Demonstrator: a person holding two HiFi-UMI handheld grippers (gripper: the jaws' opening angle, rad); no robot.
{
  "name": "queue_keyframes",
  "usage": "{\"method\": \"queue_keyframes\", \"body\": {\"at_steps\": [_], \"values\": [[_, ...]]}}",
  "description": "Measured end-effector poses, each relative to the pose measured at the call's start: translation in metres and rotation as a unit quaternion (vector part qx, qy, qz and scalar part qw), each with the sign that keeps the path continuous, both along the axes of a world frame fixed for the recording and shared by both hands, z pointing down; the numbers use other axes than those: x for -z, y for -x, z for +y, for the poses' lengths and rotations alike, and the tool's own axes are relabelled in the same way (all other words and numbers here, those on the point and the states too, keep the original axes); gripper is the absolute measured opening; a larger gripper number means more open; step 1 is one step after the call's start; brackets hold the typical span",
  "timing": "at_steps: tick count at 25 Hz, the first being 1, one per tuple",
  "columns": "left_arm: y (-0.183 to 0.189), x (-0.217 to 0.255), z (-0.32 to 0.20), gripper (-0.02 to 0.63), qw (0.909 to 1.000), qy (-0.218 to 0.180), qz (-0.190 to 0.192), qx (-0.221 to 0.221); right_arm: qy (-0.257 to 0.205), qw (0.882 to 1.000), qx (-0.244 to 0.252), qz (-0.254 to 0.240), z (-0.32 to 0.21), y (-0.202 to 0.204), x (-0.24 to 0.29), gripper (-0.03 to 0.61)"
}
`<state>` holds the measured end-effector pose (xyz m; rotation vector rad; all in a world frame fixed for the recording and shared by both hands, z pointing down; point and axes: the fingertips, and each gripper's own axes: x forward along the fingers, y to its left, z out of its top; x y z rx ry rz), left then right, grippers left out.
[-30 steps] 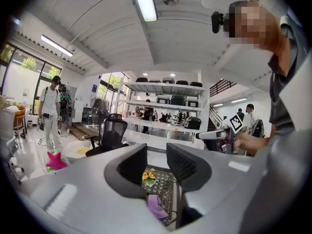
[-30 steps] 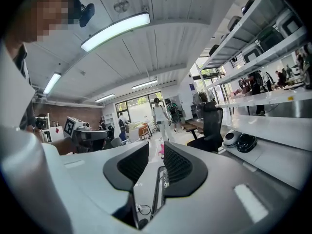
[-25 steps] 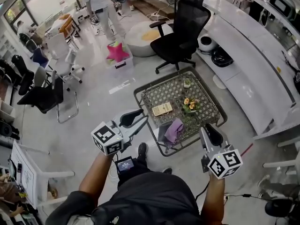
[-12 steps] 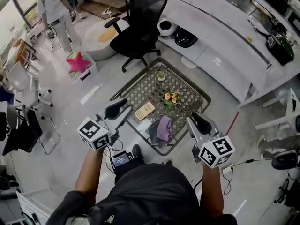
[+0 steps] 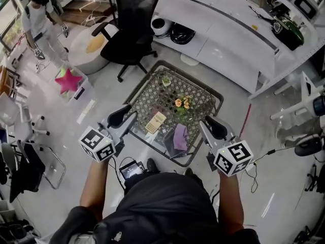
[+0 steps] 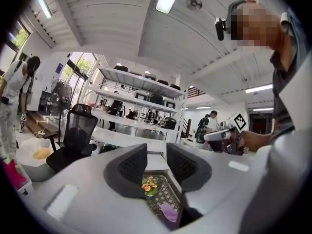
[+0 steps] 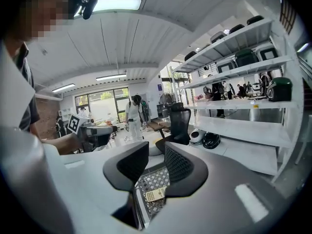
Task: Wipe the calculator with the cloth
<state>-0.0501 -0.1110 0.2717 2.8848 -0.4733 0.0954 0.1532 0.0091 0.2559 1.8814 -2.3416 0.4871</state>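
On the desk, the calculator lies left of the flowers — the cloth nearer, the chair beyond them.

Lattice table mid-frame, flowers on it. From the table: black chair 11 o'clock, pink star 9 o'clock, white counter 1 o'clock.

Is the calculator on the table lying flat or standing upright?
Lying flat, face up: the calculator shows its keys and rests on the table top, a little apart from the purple cloth.
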Motion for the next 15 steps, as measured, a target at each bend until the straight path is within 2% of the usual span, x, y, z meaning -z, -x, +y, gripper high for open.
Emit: {"method": "queue_keyframes", "body": {"at_steps": [7,11,15], "values": [[0.005,-0.018,-0.022,0.141,0.9998,0.018,-0.002,-0.012,0.041,0.999,-0.007,0.013,-0.012,0.008,-0.024,0.087],[-0.004,-0.031,-0.027,0.141,0.9992,0.040,-0.002,0.006,0.074,0.997,0.008,0.013,-0.020,-0.004,-0.051,0.087],[-0.005,-0.045,-0.027,0.140,0.9983,0.050,-0.006,0.029,0.122,0.992,0.038,0.003,-0.033,-0.007,-0.103,0.089]]}}
